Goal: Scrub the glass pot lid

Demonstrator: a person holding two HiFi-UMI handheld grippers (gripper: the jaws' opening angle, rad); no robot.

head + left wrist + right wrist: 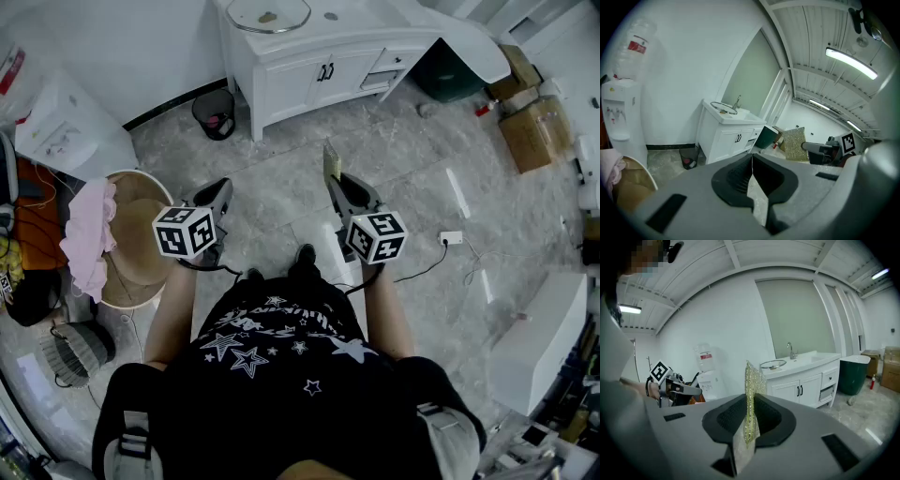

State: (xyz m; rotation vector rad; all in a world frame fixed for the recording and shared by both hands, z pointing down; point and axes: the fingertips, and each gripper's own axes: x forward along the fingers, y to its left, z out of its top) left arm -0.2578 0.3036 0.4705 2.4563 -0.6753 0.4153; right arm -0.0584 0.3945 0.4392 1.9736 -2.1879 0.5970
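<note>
The glass pot lid [268,13] lies on the white vanity top [356,23], far ahead of me; it also shows as the lid [723,108] in the left gripper view and as the lid [772,364] in the right gripper view. My right gripper [335,180] is shut on a gold glittery scrub pad [330,161], which stands upright between its jaws as the pad [751,380]. My left gripper [223,185] is shut with nothing in it; its jaws meet at the tips [752,157]. Both grippers are held at waist height, well short of the vanity.
A black waste bin [216,112] stands left of the vanity. A water dispenser [66,122] and a round wooden tub [141,234] with a pink cloth [89,234] are on my left. Cardboard boxes [534,131], a green bin [450,70] and a floor socket [451,238] lie to the right.
</note>
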